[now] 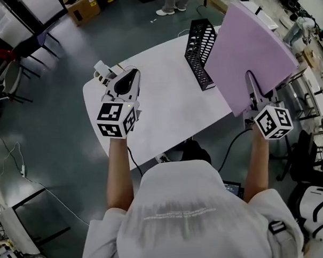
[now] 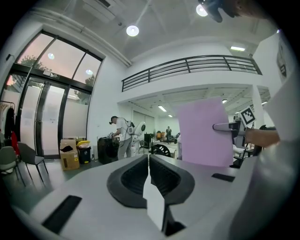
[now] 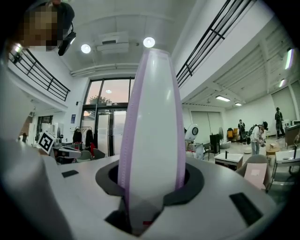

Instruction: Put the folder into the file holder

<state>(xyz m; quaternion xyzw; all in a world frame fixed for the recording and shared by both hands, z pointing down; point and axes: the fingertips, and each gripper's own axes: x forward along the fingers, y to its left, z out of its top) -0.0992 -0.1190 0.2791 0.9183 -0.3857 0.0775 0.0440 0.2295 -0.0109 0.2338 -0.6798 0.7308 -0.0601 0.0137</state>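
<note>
While the right gripper point(image 1: 249, 80) clamps the lower edge of the pink folder point(image 1: 248, 42), holding it upright in the air just right of the black mesh file holder point(image 1: 199, 49) on the white table point(image 1: 166, 109), the left gripper point(image 2: 147, 164), its 2 jaws pressed together and empty, hovers well left of that holder.

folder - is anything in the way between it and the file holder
Nothing visible does. The folder, clamped in the right gripper, is held up just right of the black file holder on the table, with no object between them. The left gripper, shut and empty, is over the table's left side, off that path.
</note>
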